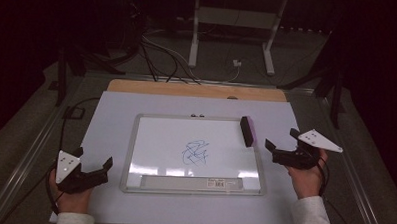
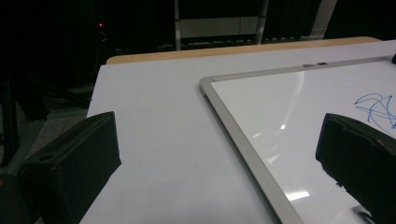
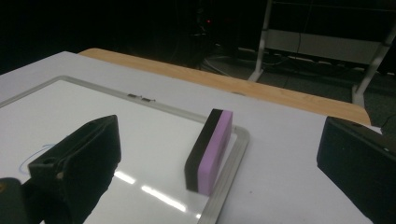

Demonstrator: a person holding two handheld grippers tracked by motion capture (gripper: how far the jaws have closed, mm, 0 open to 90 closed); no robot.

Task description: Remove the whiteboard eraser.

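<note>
White sheeting covers the table (image 1: 111,114), with dark floor and cables beyond. Nearest, the left gripper (image 1: 93,161) rests left of the whiteboard (image 1: 155,135), jaws wide and empty. Right of the board, the right gripper (image 1: 280,138) is likewise wide and empty. Blue scribble (image 1: 195,153) marks the board's centre; a purple-and-black eraser (image 1: 247,130) stands on edge at its far right corner.

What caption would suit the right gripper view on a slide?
Open right tool facing a black-and-purple eraser standing on edge at the whiteboard frame's corner.
</note>
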